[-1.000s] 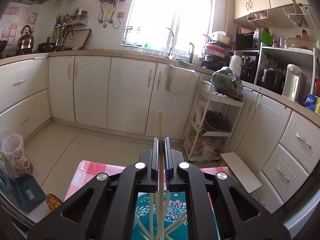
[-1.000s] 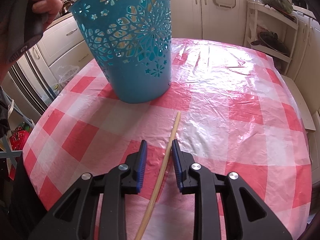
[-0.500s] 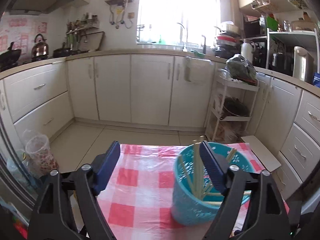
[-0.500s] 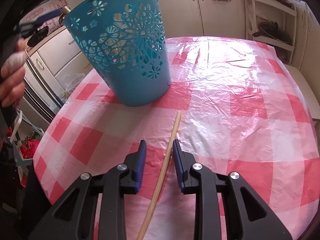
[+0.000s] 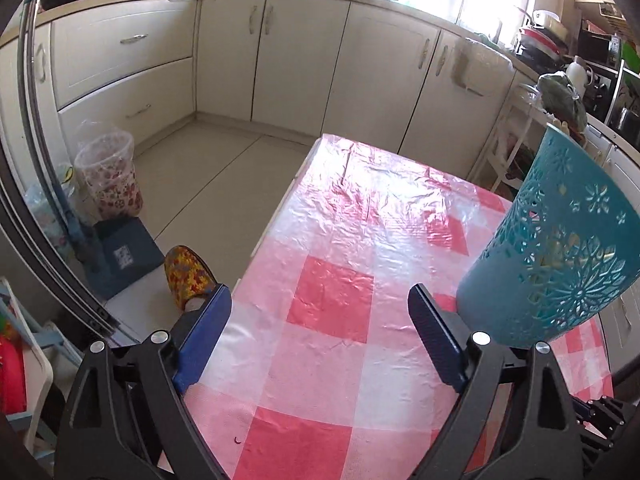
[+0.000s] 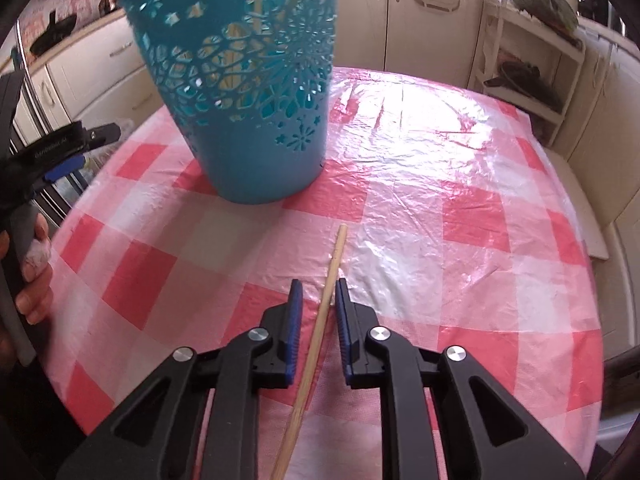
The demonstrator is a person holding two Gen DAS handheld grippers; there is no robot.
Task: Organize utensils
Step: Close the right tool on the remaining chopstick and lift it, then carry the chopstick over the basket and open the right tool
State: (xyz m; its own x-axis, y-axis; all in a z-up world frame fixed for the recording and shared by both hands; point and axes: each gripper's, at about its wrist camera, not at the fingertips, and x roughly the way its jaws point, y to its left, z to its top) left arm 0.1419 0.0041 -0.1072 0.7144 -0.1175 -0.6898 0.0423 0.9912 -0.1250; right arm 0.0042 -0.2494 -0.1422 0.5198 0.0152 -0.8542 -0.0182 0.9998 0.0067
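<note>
Faint grey lettering on left gripper (image 6: pixel 60 146) body, unreadable. One chopstick (image 6: pixel 320 320) lay flat on the checked cloth (image 6: pixel 460 220), long axis running from near edge toward the teal basket (image 6: pixel 248 92), far tip just short of its base. Right gripper (image 6: pixel 318 296) jaws, just closing, straddled the stick; pads not yet pressing it. Left gripper jaws had just opened wide, nothing between, over cloth beside basket

Chopstick (image 6: pixel 320 320) tail beyond frame edge
</note>
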